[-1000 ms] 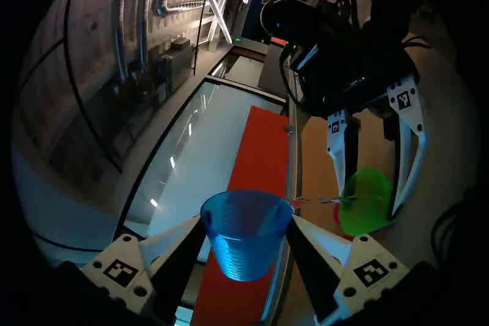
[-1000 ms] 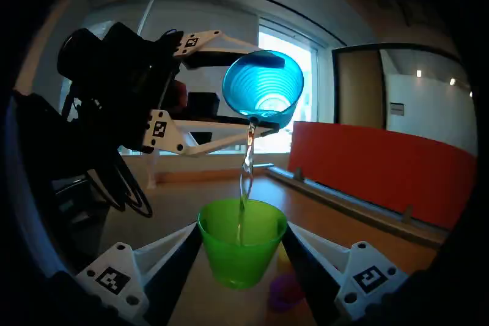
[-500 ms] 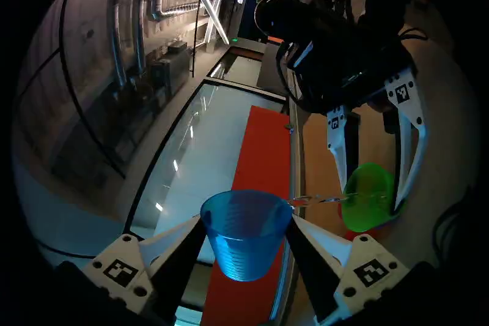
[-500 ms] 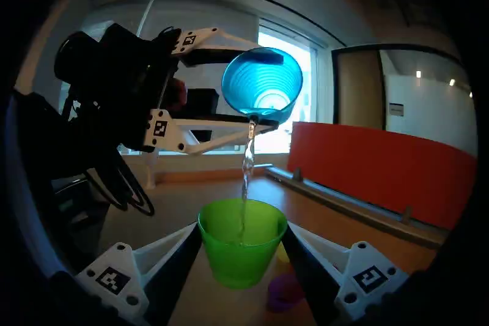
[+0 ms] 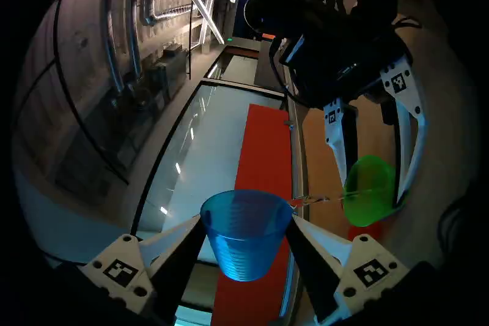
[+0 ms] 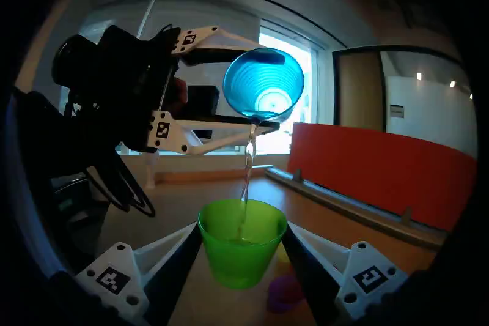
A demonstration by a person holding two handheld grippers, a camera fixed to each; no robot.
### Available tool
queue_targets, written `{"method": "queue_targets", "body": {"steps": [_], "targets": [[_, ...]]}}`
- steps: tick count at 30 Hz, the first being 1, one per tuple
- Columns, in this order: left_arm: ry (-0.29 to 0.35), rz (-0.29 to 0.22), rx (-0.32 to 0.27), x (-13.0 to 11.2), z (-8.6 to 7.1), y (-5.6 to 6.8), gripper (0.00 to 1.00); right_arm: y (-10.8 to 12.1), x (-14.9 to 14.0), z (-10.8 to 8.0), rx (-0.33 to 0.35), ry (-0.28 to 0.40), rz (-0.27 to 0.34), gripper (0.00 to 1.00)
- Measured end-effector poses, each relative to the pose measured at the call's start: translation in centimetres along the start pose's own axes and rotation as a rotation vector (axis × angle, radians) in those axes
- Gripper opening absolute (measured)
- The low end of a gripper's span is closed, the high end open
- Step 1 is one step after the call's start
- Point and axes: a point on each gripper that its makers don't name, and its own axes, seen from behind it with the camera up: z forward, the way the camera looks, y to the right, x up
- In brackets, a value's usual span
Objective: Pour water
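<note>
Little moved: water stream (image 6: 247, 164) looks thinner now. Left gripper (image 5: 244, 221) clenched on tilted translucent blue plastic cup (image 6: 263, 84), directly above translucent green plastic cup (image 6: 241, 262), which right gripper (image 6: 242, 229) grasps over wooden counter (image 6: 183, 200). We judge pour nearly done; blue cup seems almost empty.

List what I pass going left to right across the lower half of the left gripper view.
In order: blue cup → water stream → green cup. The red panel is left out, since it overlaps the blue cup.
</note>
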Motion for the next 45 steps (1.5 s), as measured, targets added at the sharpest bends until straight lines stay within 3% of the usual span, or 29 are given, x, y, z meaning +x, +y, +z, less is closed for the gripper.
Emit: {"method": "queue_targets", "body": {"steps": [9,45], "targets": [[0.005,0.028,0.001,0.3,-0.1,-0.1,0.86,0.1,-0.2,0.0,-0.002,0.001,0.002,0.91],[0.022,0.235,0.025,2.0,-0.4,0.7,0.86,0.1,0.3,-0.1,-0.007,0.013,0.003,0.91]]}}
